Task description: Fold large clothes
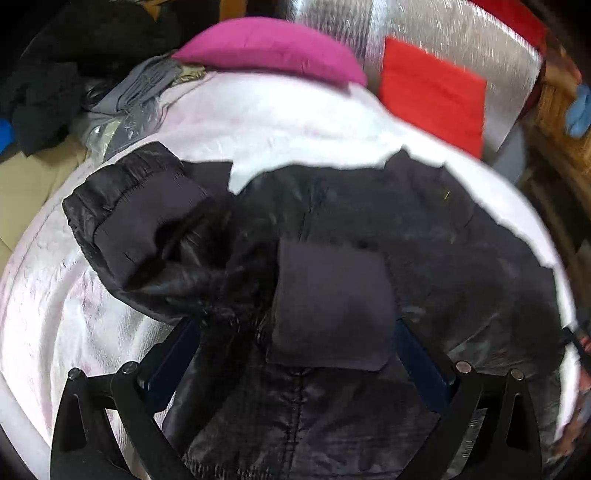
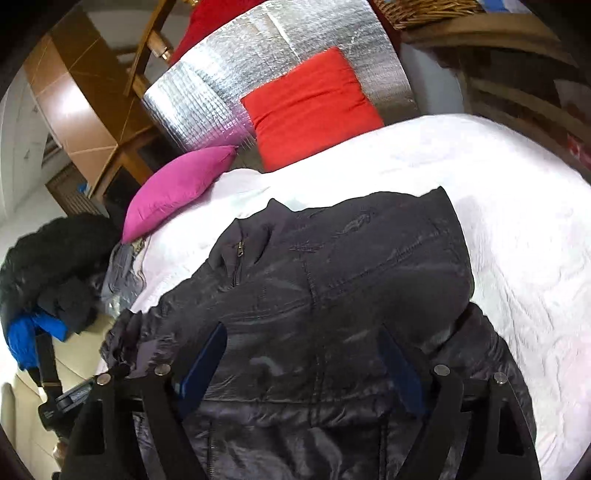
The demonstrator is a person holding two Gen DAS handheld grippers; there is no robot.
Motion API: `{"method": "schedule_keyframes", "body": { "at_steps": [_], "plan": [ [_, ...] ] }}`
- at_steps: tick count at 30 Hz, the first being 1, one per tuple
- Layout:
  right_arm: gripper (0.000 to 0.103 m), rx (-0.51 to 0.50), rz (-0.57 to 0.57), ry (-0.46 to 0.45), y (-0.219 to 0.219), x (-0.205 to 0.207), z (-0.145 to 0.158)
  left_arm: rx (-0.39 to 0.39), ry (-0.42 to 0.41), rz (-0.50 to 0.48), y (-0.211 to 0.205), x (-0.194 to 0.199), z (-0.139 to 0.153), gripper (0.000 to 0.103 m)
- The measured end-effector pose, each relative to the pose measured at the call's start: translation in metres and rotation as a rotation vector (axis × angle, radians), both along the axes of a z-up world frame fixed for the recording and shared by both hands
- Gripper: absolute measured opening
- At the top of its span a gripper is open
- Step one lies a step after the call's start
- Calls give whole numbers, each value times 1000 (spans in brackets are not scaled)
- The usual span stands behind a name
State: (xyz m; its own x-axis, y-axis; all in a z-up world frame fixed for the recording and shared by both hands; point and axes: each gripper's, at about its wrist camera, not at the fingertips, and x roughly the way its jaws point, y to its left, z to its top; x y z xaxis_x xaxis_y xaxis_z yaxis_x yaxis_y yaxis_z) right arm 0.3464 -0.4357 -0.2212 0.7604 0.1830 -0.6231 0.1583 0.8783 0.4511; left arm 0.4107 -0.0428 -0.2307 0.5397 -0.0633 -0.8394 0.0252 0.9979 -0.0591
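A large black padded jacket [image 1: 424, 229] lies spread on the white bed cover [image 1: 280, 122]. One sleeve [image 1: 140, 221] is bunched up at the left. In the left wrist view its dark knit cuff [image 1: 328, 306] lies folded onto the body. My left gripper [image 1: 297, 325] stands wide over that cuff with loose fabric between the blue pads [image 1: 421, 362], and I see no pinch. The right wrist view shows the jacket [image 2: 369, 258] with its zipped collar [image 2: 240, 254] at the far left. My right gripper [image 2: 303, 330] hangs open just above the shiny fabric, holding nothing.
A magenta pillow [image 2: 177, 188] and a red pillow [image 2: 310, 107] lean on a silver foil panel [image 2: 229, 74] at the head of the bed. Dark and grey clothes [image 2: 55, 266] are piled off the left side. Wooden furniture [image 2: 85, 96] and a wicker basket [image 2: 428, 11] stand behind.
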Motion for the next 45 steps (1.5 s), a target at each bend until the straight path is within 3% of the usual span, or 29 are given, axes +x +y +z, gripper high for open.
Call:
{"method": "schedule_keyframes", "body": {
  "at_steps": [2,6,10,13,18,25,34,40,42,45],
  "plan": [
    [77,-17,-5,35,6,7,-5,81,16,-21,-11,4,-12,95],
    [68,-33,-5,176,3,21,-30,164,40,-45,-25,7,-25,94],
    [68,-1,-3,121,2,11,-19,129,26,-60,-18,-2,-7,90],
    [68,6,25,42,8,0,-5,105,-75,-68,-1,-16,24,90],
    [69,19,70,15,24,-5,0,96,-155,23,60,-18,49,91],
    [69,2,112,36,43,-1,-8,-66,-56,224,151,17,33,91],
    [74,40,126,55,49,8,-18,-117,79,141,122,46,3,91],
    [74,41,135,56,51,8,-18,-205,131,182,131,59,-17,91],
    [74,42,134,57,52,8,-19,-238,133,188,133,61,-24,85],
    [74,35,130,55,52,7,-18,-259,120,193,134,60,-27,55]
  ]
}}
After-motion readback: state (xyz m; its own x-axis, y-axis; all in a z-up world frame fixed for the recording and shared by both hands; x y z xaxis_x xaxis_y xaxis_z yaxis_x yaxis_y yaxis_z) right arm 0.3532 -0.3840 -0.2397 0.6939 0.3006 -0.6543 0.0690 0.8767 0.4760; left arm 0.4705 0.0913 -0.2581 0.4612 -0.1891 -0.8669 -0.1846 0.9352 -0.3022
